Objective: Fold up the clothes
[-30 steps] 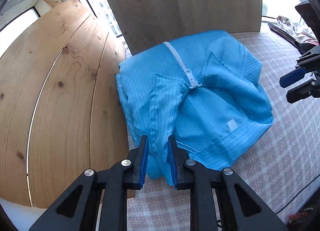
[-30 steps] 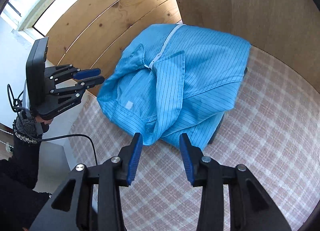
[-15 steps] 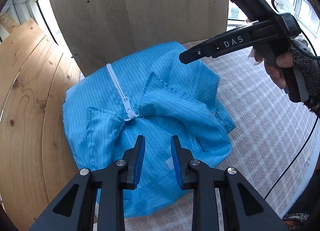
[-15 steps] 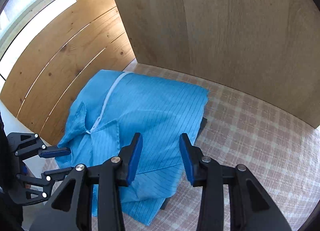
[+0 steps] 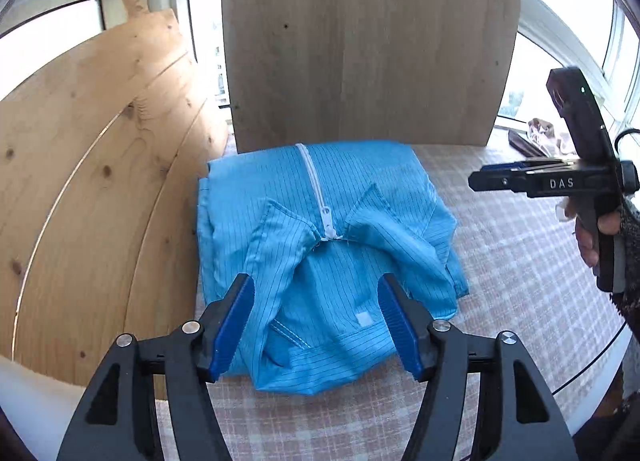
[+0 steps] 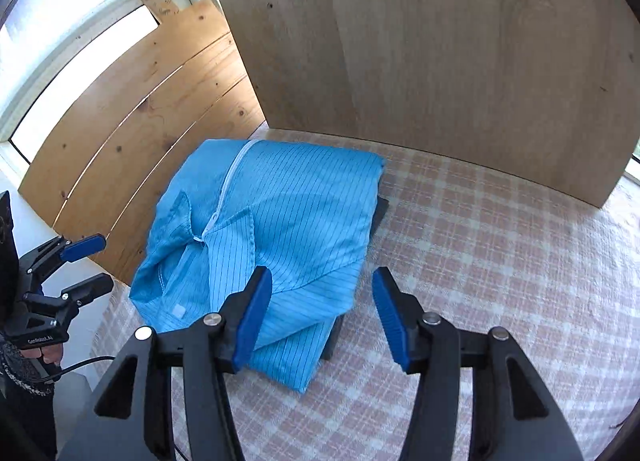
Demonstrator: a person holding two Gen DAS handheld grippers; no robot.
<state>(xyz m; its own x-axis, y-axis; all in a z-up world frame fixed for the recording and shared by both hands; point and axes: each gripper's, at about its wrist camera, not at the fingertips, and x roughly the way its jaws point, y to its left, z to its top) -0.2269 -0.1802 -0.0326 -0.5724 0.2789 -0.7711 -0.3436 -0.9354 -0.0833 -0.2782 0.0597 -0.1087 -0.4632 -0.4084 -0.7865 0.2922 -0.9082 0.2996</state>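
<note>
Blue garment (image 5: 320, 245) folded into bundle on checked surface (image 6: 500, 261), just ahead of left tongs (image 5: 316, 319). Right tongs (image 6: 322, 311) over its near corner. Both spread wide, gripping nothing. Risk: snagging loose collar flaps, undoing fold.

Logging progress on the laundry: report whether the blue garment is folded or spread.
Folded. The blue garment lies as a compact layered bundle on the checked cloth, zipper up, collar flaps loose.
</note>
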